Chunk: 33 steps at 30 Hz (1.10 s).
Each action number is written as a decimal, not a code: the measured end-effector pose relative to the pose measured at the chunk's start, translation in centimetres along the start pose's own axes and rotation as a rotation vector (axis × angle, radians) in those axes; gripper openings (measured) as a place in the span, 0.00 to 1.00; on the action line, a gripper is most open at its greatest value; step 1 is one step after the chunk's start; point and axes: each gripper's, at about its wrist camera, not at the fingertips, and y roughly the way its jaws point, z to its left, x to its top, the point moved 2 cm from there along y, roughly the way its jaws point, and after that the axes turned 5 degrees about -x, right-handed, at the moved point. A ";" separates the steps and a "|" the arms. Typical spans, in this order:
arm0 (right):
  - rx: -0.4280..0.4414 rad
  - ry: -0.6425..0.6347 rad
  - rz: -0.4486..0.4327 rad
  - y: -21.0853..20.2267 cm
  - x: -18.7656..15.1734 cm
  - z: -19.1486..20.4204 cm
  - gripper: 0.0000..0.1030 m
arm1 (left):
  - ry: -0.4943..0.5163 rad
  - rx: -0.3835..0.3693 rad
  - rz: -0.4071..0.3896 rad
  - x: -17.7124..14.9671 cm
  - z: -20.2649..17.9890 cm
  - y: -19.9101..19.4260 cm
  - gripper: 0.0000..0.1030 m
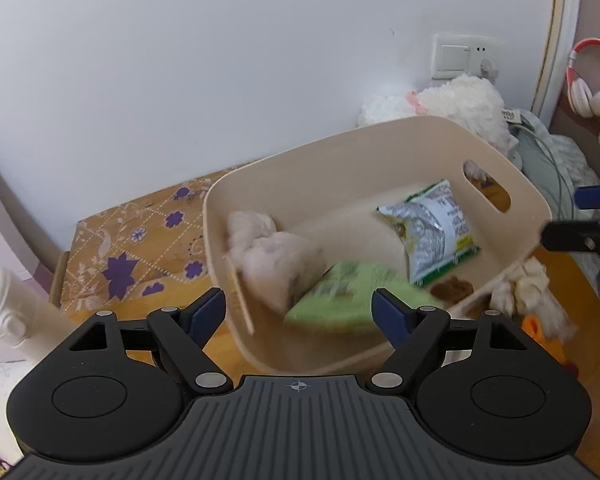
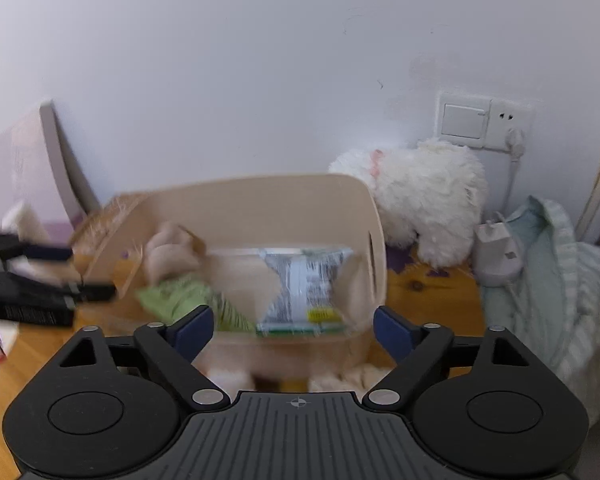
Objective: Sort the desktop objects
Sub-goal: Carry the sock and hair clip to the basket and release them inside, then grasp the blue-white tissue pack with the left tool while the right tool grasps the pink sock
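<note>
A beige plastic bin [image 1: 380, 148] stands on the wooden desk. In it lie a pale plush lump [image 1: 276, 264], a green packet [image 1: 352, 296] and a silver snack packet [image 1: 432, 228]. My left gripper [image 1: 298, 314] is open and empty just above the bin's near edge. The bin [image 2: 260, 196] also fills the right wrist view, with the green packet [image 2: 180, 296] and the silver packet [image 2: 304, 284] inside. My right gripper [image 2: 292, 330] is open and empty at the bin's near wall. The left gripper's fingers [image 2: 48, 254] show at the left edge there.
A white plush toy [image 2: 424, 200] leans against the wall under a switch and socket [image 2: 480, 122]. A striped cloth [image 2: 560, 280] and a charger [image 2: 496, 256] lie at the right. A patterned box [image 1: 140, 240] sits left of the bin. A small toy [image 1: 528, 296] lies by the bin's right side.
</note>
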 end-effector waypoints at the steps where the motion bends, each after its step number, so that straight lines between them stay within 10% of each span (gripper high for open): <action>1: -0.007 -0.018 0.000 -0.5 -0.7 0.2 0.87 | -0.003 -0.001 0.003 -0.4 0.1 -0.4 0.79; 6: 0.018 -0.082 0.000 -3.4 -3.7 1.6 1.00 | -0.048 -0.035 0.028 -2.7 0.7 -2.2 0.80; 33: 0.030 -0.092 0.160 -5.7 -15.1 8.4 1.00 | -0.201 -0.090 0.209 -16.7 -0.4 -3.9 0.80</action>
